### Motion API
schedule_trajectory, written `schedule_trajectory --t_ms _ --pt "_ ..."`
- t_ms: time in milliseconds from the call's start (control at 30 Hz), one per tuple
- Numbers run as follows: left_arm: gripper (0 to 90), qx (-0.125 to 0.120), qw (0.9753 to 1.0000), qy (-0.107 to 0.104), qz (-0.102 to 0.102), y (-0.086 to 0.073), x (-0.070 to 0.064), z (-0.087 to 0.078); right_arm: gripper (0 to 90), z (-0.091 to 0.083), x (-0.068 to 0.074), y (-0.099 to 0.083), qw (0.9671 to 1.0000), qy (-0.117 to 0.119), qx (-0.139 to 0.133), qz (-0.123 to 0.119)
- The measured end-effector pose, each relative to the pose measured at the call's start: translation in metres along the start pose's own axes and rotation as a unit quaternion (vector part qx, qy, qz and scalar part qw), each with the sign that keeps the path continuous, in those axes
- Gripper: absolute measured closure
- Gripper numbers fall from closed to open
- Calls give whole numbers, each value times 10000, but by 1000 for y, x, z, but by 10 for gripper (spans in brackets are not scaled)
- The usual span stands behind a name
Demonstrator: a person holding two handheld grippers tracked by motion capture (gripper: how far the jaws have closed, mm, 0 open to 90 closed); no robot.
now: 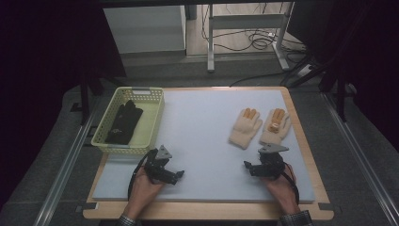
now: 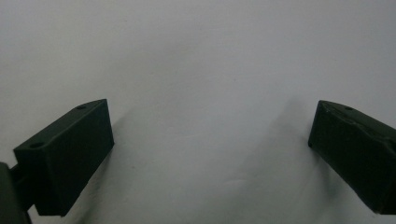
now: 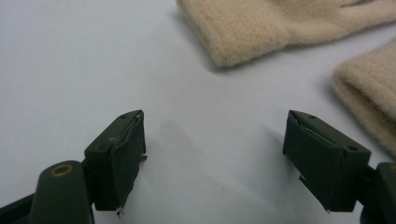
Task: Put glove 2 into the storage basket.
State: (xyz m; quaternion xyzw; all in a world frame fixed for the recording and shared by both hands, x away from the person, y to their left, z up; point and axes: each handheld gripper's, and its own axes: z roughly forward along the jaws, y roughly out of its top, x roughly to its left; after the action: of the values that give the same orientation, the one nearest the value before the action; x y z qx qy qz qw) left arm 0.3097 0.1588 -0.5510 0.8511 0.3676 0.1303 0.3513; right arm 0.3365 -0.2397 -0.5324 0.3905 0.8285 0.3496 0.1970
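Two cream knit gloves with orange fingertips lie flat on the pale grey mat, side by side and well to the right of the yellow basket (image 1: 155,117). Left cream glove (image 1: 246,127), right cream glove (image 1: 275,126); cuffs point toward the person. A pair of black gloves (image 1: 124,122) already lies in the basket.

Right gripper (image 1: 248,166): held low over the mat, just on the person's side of the cream gloves, jaws wide apart, nothing between them. In the right gripper view one cuff sits ahead of the jaws (image 3: 247,28), the other at the right edge (image 3: 369,93); neither is touched.

Left gripper (image 1: 179,175): near the basket's front right corner, jaws wide apart over bare mat, empty.

Judgement: the step in hand is the approach to the cream gloves, likely for transfer to the basket; no grasp yet.

Next move calls for: advance the right gripper to the nearer cuff, drop one jaw to the mat to get under the knit edge, then close. Soft fabric may bunch or slide.
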Motion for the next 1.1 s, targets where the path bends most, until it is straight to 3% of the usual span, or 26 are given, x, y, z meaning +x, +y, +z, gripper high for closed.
schedule_trajectory --t_ms 133,467,733,1100 --pt "0 -2 10000 -2 -4 0 0 0 212 -1 2 0 10000 -44 -23 -34" --pt "0 -2 10000 -1 -8 0 0 0 225 -2 1 12 9999 122 -55 85" --pt "0 -2 10000 2 -7 0 0 0 229 -2 -5 31 9998 22 -55 168" --pt "0 -2 10000 -2 -11 0 0 0 342 11 -21 61 9998 -132 -103 146"
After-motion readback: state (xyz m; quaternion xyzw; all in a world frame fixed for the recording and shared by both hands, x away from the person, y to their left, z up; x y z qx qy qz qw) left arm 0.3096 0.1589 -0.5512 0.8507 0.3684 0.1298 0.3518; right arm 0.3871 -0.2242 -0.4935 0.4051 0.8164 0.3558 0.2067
